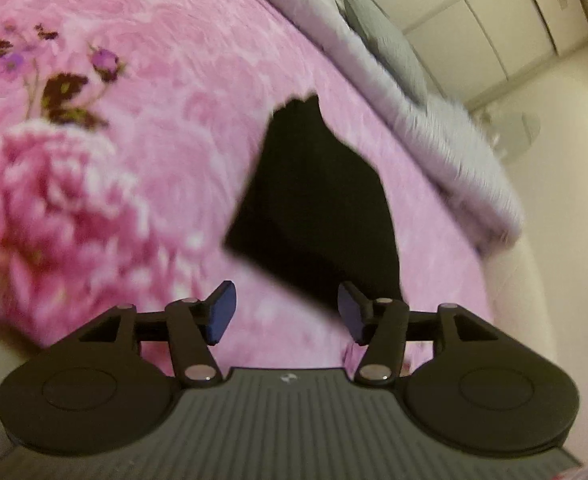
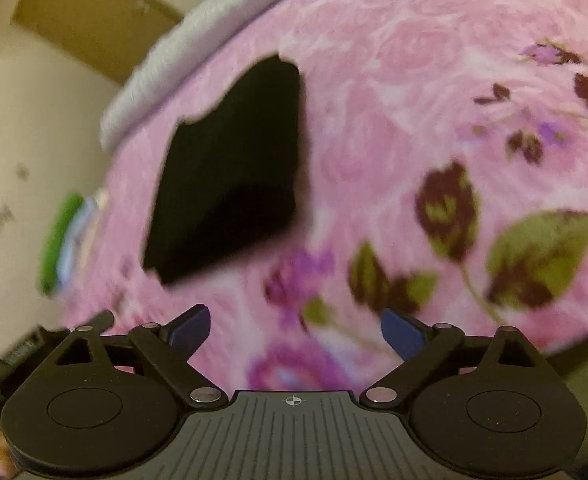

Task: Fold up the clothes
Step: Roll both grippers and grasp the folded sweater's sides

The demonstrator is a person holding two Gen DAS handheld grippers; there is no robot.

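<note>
Closest to the lens in both views is the grey ribbed body of each tool, with the tongs sticking out ahead of it. The left tongs (image 1: 285, 311) are spread wide with nothing between the blue pads, and the right tongs (image 2: 296, 330) are spread even wider, also empty.

The black garment (image 1: 314, 208) lies flat on the pink floral blanket (image 1: 165, 128), already folded down to a compact, roughly rectangular block. In the left view it sits centre frame, just ahead of the right-hand pad; in the right view (image 2: 229, 168) it's upper left of centre, well clear of the tongs. My guess is it's been laid out flat so the edges are easy to get at.

A grey fuzzy blanket (image 1: 434, 120) runs along the bed's far edge.

Writing-wise there's only a small emblem on each grey body, and no readable text.
</note>
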